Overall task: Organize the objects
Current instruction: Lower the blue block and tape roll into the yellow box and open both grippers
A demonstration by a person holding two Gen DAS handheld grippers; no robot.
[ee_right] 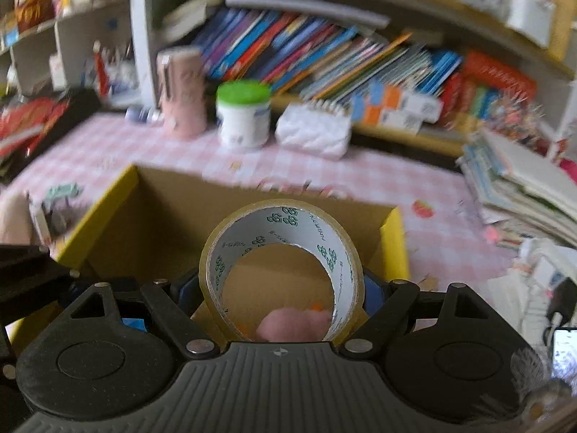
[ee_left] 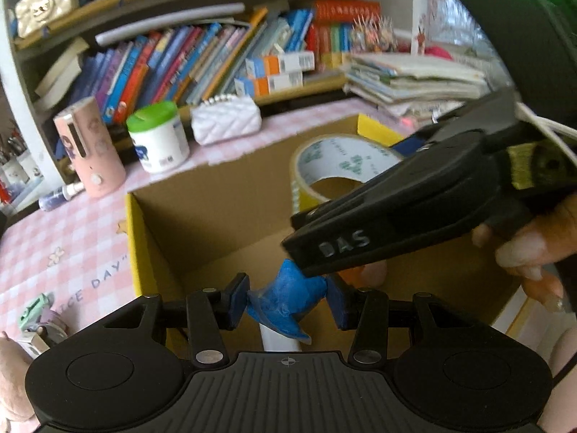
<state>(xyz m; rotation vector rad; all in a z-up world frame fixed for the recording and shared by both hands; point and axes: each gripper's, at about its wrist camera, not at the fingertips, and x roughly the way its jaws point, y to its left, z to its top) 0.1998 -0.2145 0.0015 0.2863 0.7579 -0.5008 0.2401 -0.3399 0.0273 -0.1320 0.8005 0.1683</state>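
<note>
Above the open brown cardboard box with yellow outer walls [ee_left: 139, 252], both hand-held tools hang loaded. The left gripper [ee_left: 286, 299] has its two blue pads pressed in on a small crumpled blue plastic piece [ee_left: 285, 305] that sits on the end of a white stem; what the piece is cannot be told. The right gripper [ee_right: 285, 288] is closed across a wide roll of clear yellowish packing tape with a white printed core [ee_right: 283, 267], held on edge so the hole of the roll looks forward along the fingers and the roll's axis runs the same way.

Seen from the left wrist, the right gripper [ee_left: 414, 216] crosses in from the right, just beyond and above the blue piece, with the tape roll [ee_left: 339, 166] further back over the box interior. A soft pink object [ee_right: 294, 323] lies on the box floor, visible through the roll's hole.

The relation that matters is vertical: both held things already lie within the box's walls, so each release is a matter of lowering and parting the pads. The two tools are close together, near touching; my guess is one should let go first, and the tape roll looks likely to tip or roll once dropped on its edge
</note>
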